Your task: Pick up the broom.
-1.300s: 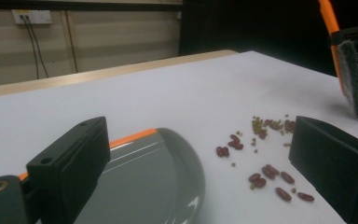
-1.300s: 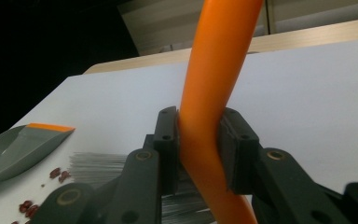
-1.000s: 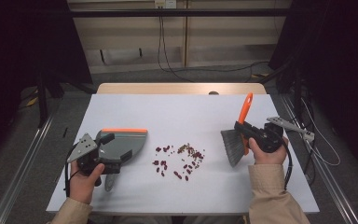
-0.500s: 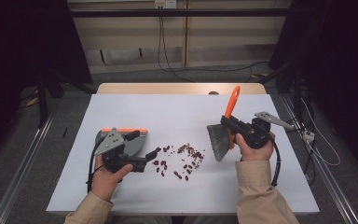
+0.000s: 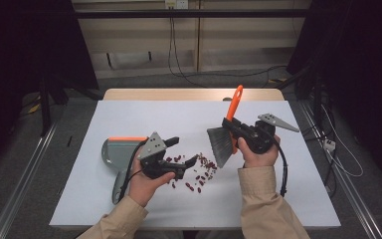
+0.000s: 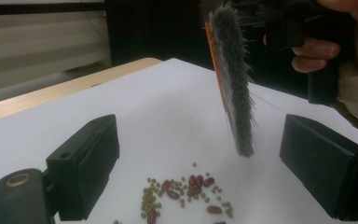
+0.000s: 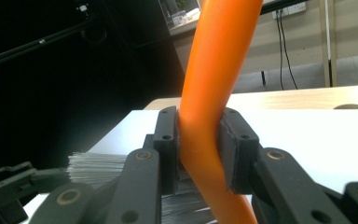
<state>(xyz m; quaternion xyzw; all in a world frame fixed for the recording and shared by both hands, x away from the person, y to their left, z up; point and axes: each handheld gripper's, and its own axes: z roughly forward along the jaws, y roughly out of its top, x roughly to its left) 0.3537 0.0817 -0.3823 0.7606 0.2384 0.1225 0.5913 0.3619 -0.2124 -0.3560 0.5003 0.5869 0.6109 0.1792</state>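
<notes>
Brush point(image 5: 222, 143): clamped by its orange handle in the right gripper point(image 7: 199, 149), bristles raised at 2 o'clock of the beans point(image 5: 195, 175).
Left gripper point(image 5: 185, 162): jaws wide, just been narrowing, empty.
Dustpan point(image 5: 114, 153): at 9 o'clock, untouched.
Risk: sweeping without the pan likely scatters beans.

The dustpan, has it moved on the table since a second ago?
Cannot tell. The dustpan lies at about the same spot left of the beans; the left gripper has moved off it toward them.

Evenly lit from overhead; white table point(image 5: 129, 209) bright, surroundings beyond its edges falling to near black. Soft, short shadows, no glare. High view slightly soft throughout. Near jaws blurred in both gripper views; orange handle point(image 7: 214, 74) vivid, mildly overexposed.
</notes>
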